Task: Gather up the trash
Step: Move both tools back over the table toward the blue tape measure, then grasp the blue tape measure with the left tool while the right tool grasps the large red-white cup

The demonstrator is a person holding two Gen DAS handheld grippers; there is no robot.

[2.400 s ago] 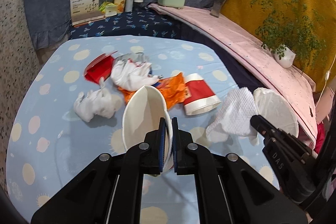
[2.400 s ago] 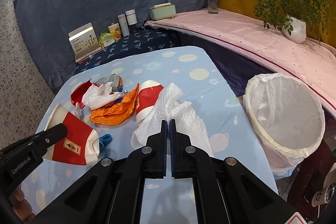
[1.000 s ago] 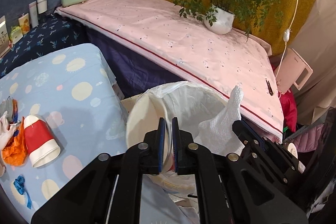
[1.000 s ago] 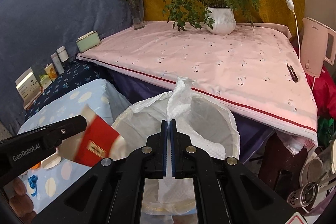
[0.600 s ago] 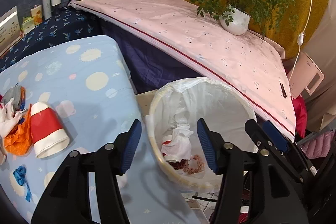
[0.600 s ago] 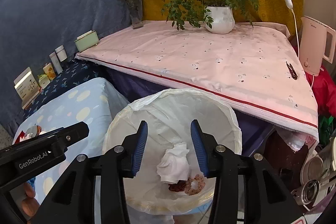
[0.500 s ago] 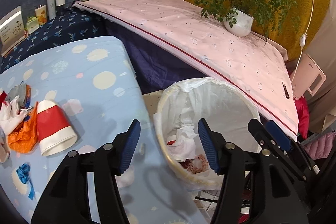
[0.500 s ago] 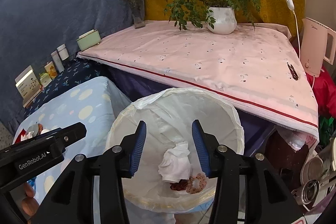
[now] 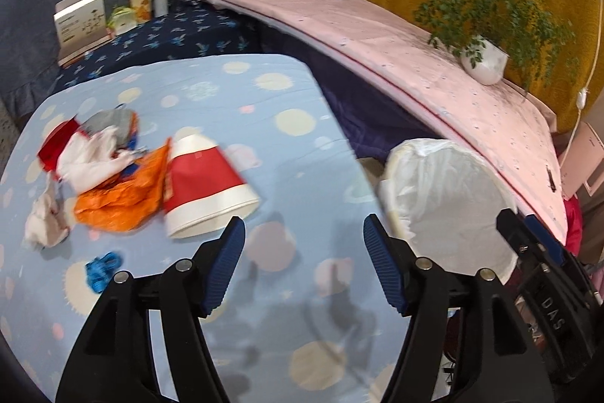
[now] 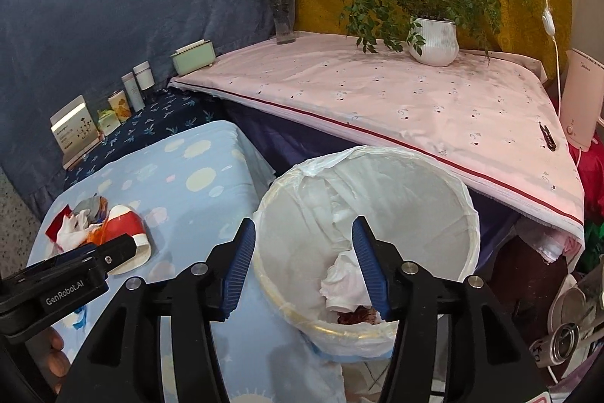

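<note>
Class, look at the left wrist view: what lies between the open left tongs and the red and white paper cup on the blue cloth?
Nothing: in the left wrist view only bare blue tablecloth separates the left tongs from the paper cup.

Our left gripper and right gripper, black angular plastic arms, ribbed blue pads, silver round screws, white "GenRobot.AI" and "DAS" lettering, bare fingertips at our edge
</note>
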